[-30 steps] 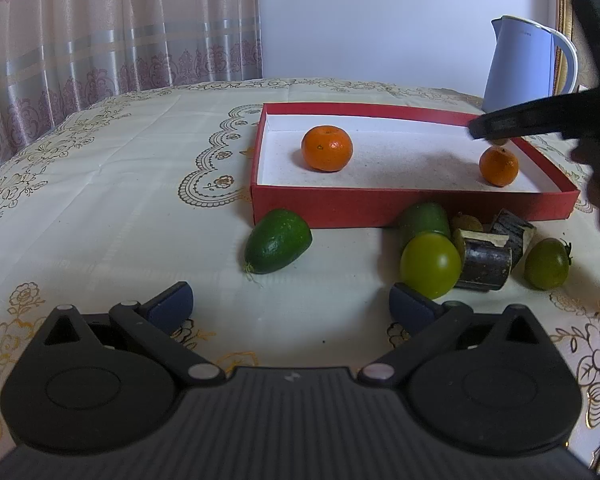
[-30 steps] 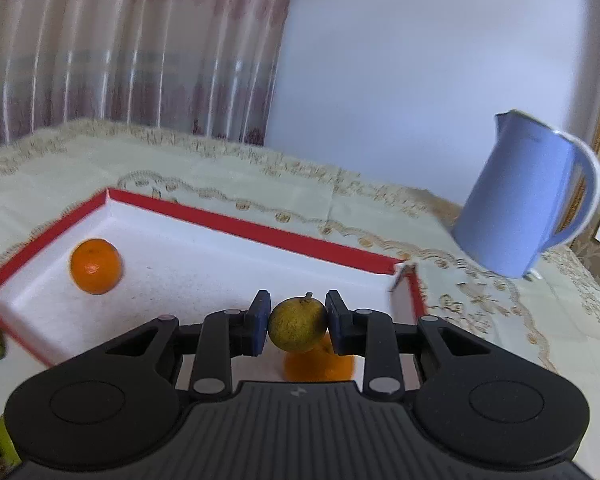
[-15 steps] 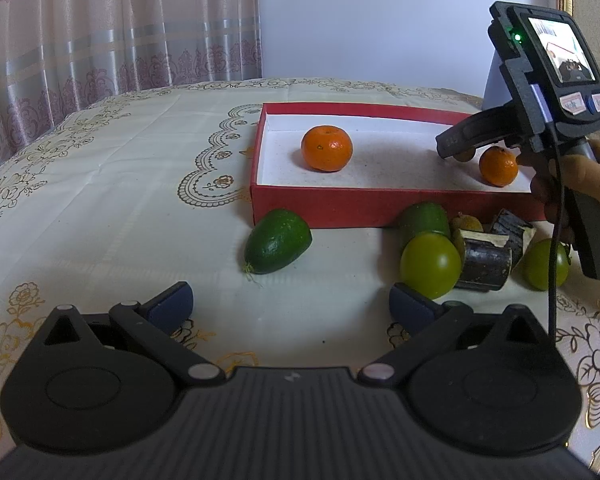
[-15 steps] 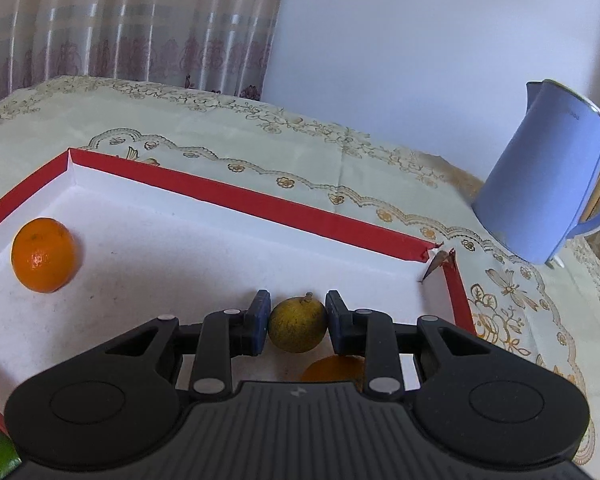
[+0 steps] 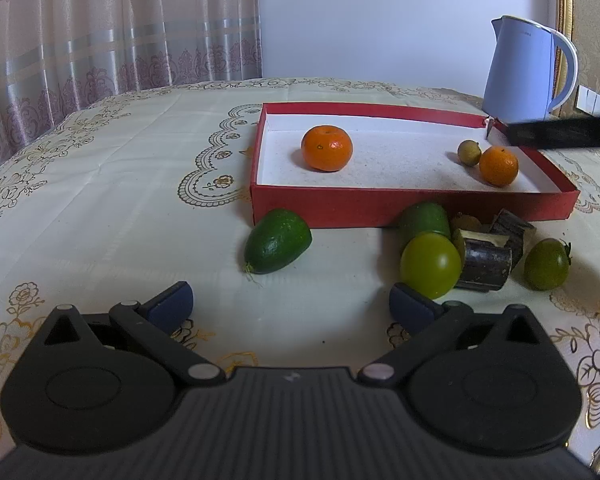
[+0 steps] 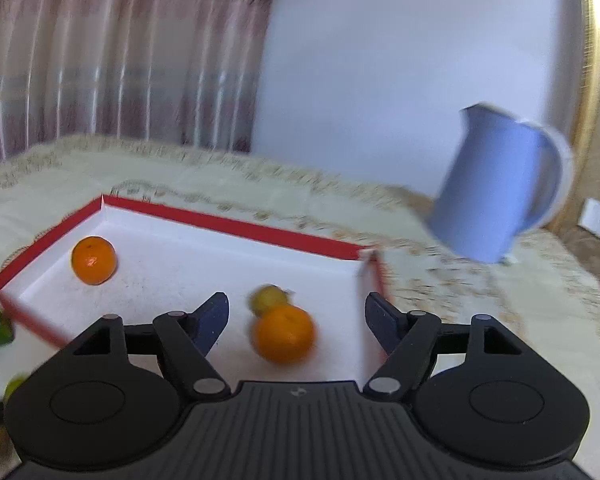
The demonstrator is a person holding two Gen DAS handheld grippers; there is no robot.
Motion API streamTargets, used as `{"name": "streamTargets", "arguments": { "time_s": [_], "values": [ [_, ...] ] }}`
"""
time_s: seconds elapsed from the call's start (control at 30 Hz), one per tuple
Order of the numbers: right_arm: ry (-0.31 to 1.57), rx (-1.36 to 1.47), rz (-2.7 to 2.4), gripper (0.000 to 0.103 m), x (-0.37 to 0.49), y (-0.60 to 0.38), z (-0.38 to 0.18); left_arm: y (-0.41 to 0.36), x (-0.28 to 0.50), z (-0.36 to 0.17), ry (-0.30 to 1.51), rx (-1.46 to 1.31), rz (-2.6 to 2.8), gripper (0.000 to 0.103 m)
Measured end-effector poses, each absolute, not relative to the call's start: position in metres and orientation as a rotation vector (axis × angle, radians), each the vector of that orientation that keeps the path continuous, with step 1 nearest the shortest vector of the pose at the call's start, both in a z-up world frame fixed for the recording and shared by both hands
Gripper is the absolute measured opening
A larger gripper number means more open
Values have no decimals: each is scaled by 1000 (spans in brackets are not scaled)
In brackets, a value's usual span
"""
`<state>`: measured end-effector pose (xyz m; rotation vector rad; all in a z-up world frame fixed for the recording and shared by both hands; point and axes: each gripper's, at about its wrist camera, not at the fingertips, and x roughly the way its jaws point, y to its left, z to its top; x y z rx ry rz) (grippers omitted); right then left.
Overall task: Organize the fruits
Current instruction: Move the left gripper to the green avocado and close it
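Matte black bodies on both tools: left gripper [image 5: 291,300] and right gripper [image 6: 297,312] alike. Ribbed centre plate at 6 o'clock, with a small pale logo. Round discs at 7 and 5 o'clock. Silver rivets on the linkage arms. Dark blue pads [image 5: 171,304] at the fingertips.

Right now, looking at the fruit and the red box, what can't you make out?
- Left wrist view: small fruit behind the dark blocks, mostly hidden.
- Left wrist view: second avocado, partly hidden by the green tomato.
- Right wrist view: yellowish fruit in the red box, smeared by motion blur.
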<state>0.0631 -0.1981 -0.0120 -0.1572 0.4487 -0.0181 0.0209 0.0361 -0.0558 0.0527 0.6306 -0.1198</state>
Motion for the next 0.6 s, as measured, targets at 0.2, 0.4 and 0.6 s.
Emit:
{"name": "streamTargets", "arguments": {
  "time_s": [0.2, 0.4, 0.6],
  "values": [
    [475, -118, -53, 79, 8, -229, -25, 36, 21, -56, 631, 52, -120, 103],
    [555, -50, -113, 79, 4, -251, -54, 36, 21, -56, 631, 52, -120, 103],
    [608, 78, -98, 84, 9, -272, -66, 36, 21, -56, 630, 52, -120, 103]
  ]
}}
